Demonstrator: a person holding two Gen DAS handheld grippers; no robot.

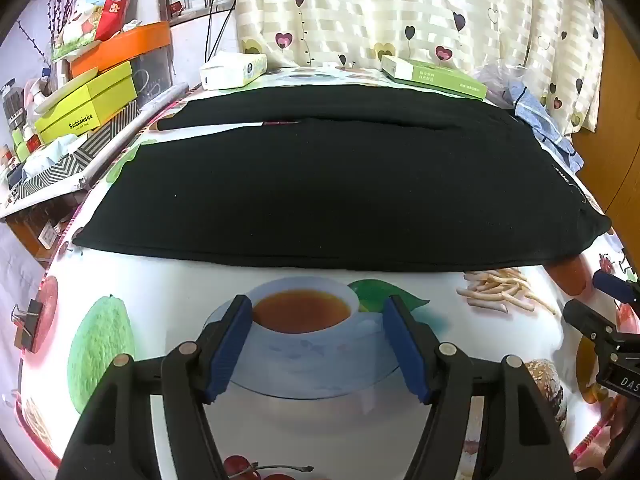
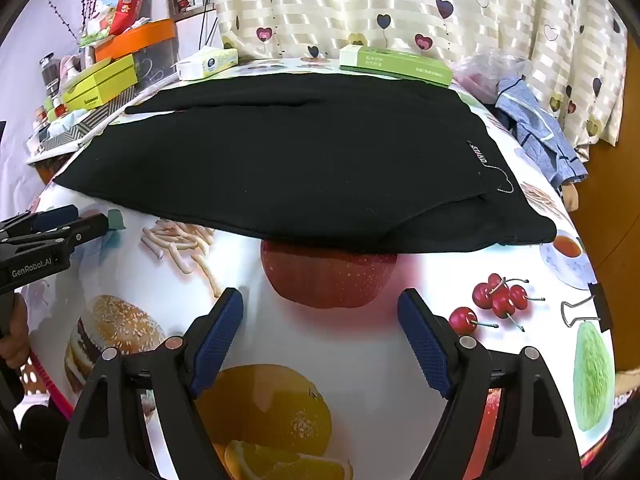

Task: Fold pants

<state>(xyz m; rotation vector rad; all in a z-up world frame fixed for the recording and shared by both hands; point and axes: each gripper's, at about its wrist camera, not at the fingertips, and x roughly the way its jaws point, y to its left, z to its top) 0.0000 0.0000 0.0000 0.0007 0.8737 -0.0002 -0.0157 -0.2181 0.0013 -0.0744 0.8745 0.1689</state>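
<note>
Left gripper [image 1: 318, 344]: spread apart, empty, hovering near of hem | Pants [image 1: 320, 184]: black, lay flat across tablecloth [image 1: 180, 276], legs left, waist right; judged soft, limp, light, non-slip; best pinched at near edge corners | Right gripper [image 2: 320, 340]: spread apart, empty, just short of near waist edge.

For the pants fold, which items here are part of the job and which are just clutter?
Part of the job:
- black fabric pants, spread flat on the food-print tablecloth
- left gripper, open, empty
- right gripper, open, empty

Just lying about:
- white tissue box
- flat green carton
- blue striped garment
- yellow-green boxes
- black binder clip
</note>
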